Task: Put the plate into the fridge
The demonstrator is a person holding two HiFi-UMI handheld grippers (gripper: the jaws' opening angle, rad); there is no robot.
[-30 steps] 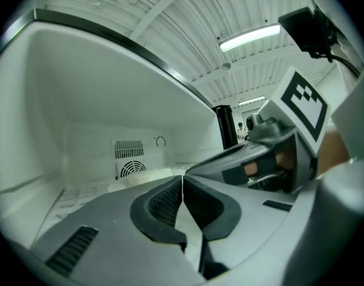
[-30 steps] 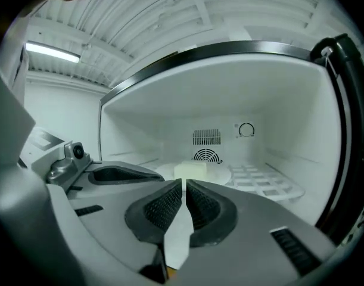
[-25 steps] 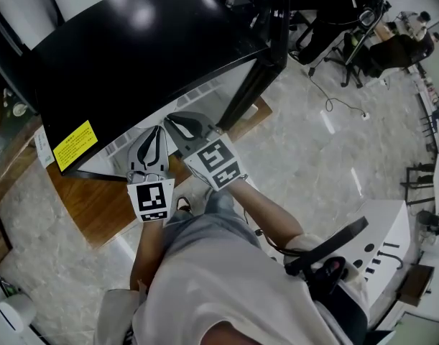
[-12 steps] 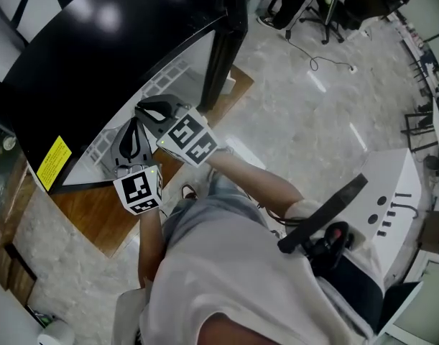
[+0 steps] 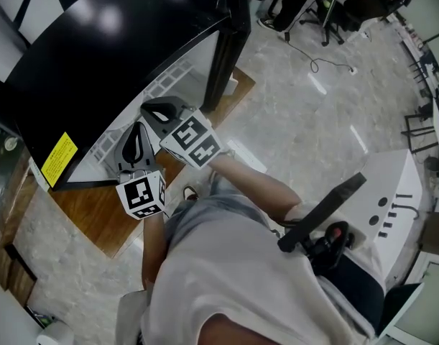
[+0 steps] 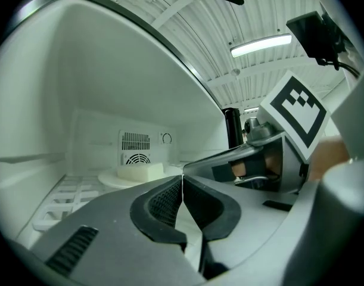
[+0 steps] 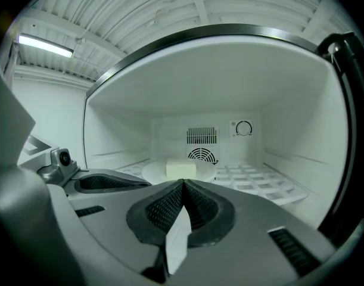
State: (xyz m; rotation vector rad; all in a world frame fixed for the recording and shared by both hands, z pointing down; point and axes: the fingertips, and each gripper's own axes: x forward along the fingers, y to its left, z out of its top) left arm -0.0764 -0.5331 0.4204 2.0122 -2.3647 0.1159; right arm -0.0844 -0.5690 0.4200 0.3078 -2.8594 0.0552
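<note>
A white plate (image 7: 155,173) with a pale block (image 7: 181,170) on it sits on the wire shelf (image 7: 259,180) deep inside the open fridge (image 5: 97,56). The left gripper view shows the same plate (image 6: 110,179) at the back. My left gripper (image 6: 182,177) is shut and empty, with its pads meeting in a thin line. My right gripper (image 7: 183,183) is shut too, with nothing between its pads. In the head view both grippers, left (image 5: 138,129) and right (image 5: 153,109), hover side by side at the fridge's mouth, well short of the plate.
The black fridge door (image 5: 223,42) stands open to the right of the opening. The fridge rests on a wooden board (image 5: 90,207) on a marble floor. Office chairs (image 5: 327,6) stand at the far right, and a white machine (image 5: 391,200) at the right edge.
The head view has swung left, so the fridge sits differently in frame. Both grippers stay side by side at the fridge opening with little movement.
</note>
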